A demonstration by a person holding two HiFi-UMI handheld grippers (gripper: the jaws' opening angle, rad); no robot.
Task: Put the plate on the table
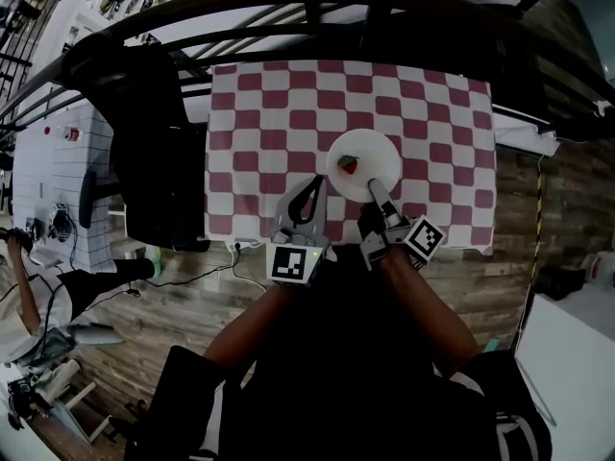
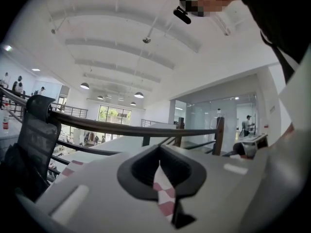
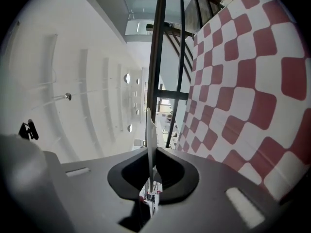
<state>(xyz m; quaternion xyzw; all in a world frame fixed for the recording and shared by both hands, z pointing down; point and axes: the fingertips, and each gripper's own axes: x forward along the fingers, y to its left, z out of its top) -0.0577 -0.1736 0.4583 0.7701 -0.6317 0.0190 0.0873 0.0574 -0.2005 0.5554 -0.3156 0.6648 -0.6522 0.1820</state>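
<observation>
Right gripper (image 1: 376, 192): jaws clamped on the near rim of the plate (image 1: 373, 150), with the thin white edge pinched between them. Left gripper (image 1: 316, 184): jaws together and holding nothing; only a sliver of checked cloth shows through the slit. It hangs over the table's near edge.

Plate: over the near-middle of the table (image 1: 259, 113), above the red-and-white checked cloth. A small red item (image 1: 348, 165) sits on it.

Progress, as judged: late. The plate is over the table but not yet released. Left to do: set it down if it isn't already, open the right jaws, back off.

Views:
- The head view places the plate on the table's plan and shows the red item, but not whether there is contact.
- The right gripper view shows the plate edge-on, parallel to the cloth, with railing visible between the two. That reads as held clear of the table, though the wide lens leaves doubt.
</observation>
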